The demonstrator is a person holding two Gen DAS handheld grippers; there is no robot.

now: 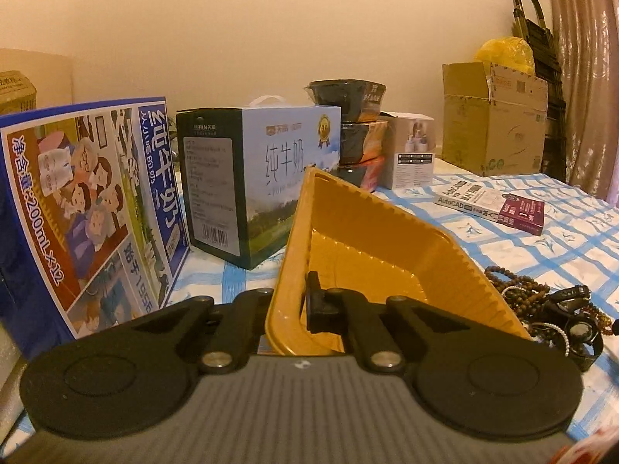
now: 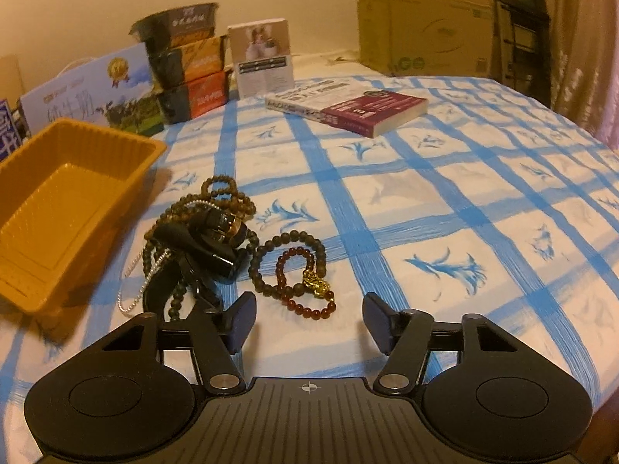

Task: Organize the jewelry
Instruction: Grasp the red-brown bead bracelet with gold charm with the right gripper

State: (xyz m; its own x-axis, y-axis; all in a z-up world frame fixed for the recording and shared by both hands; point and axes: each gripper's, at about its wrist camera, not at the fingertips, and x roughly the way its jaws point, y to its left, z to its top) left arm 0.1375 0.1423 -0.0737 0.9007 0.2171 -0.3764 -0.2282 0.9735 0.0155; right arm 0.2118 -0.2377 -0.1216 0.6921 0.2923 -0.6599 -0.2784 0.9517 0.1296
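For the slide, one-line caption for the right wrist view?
Open right gripper above beaded bracelets on checked cloth; orange tray to the left.

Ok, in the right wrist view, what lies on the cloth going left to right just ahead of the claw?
Yellow tray → tangled pile of brown bead strands, a silver chain and black watch-like pieces → dark bead bracelet looped with a red bead bracelet carrying a gold charm → bare blue-checked cloth.

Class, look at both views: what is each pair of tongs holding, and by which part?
The left tongs grip the yellow tray by its near rim wall. The right tongs hold nothing, open above the bead bracelets.
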